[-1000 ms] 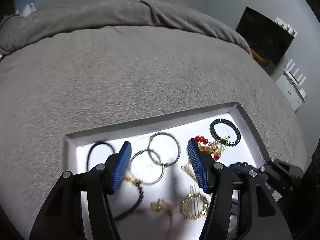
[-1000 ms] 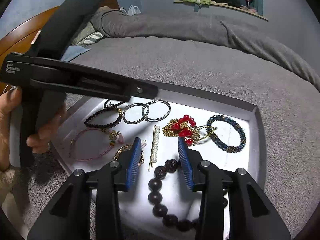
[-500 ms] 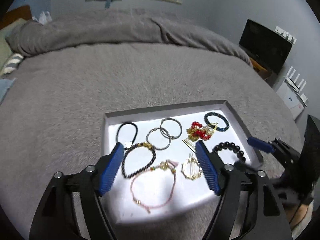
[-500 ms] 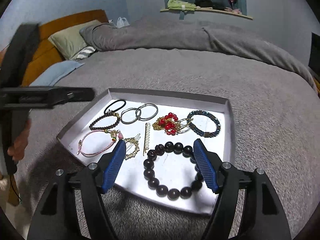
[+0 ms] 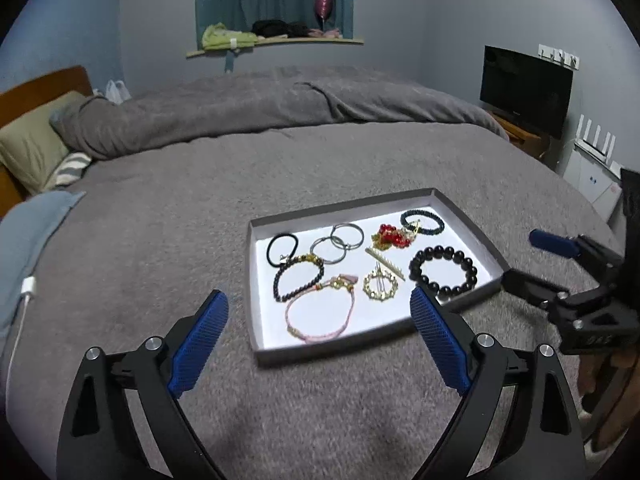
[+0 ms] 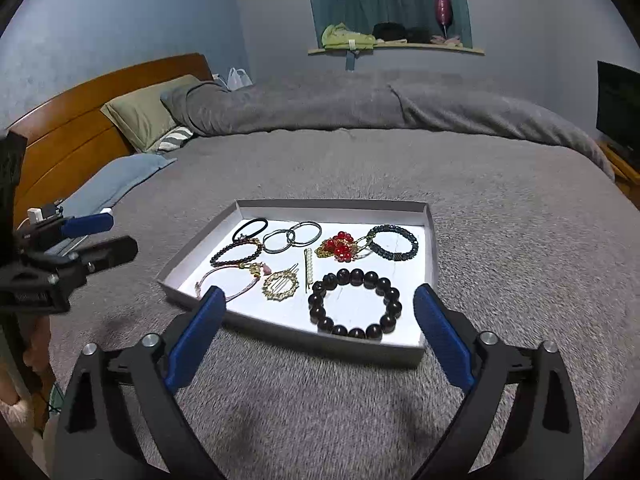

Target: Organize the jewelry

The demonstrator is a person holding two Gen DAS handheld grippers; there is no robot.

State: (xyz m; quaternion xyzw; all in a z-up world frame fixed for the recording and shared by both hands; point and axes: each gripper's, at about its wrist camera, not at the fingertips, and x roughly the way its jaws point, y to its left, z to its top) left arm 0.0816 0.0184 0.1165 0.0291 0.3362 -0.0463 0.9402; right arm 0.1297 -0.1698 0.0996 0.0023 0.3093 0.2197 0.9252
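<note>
A shallow grey tray (image 5: 256,264) (image 6: 332,205) with a white floor lies on the bed. In it lie a large dark bead bracelet (image 5: 444,270) (image 6: 355,307), a pink cord bracelet (image 5: 320,316) (image 6: 228,282), a gold round clip (image 5: 381,287) (image 6: 281,285), a red bead piece (image 5: 390,236) (image 6: 340,246), a dark green bracelet (image 5: 423,222) (image 6: 393,242), silver hoops (image 5: 338,242) (image 6: 292,235) and a black hair tie (image 5: 282,249). My left gripper (image 5: 318,338) is open and empty, held back in front of the tray. My right gripper (image 6: 316,334) is open and empty, also back from the tray.
The tray rests on a grey bedspread (image 5: 160,208). Pillows (image 6: 148,112) and a wooden headboard (image 6: 72,136) are at the left. A white charging cable (image 5: 24,296) lies at the bed's left. A TV (image 5: 524,88) stands at the right.
Both grippers have pulled back and up from over the tray and opened wider. The tray now shows whole in both views.
</note>
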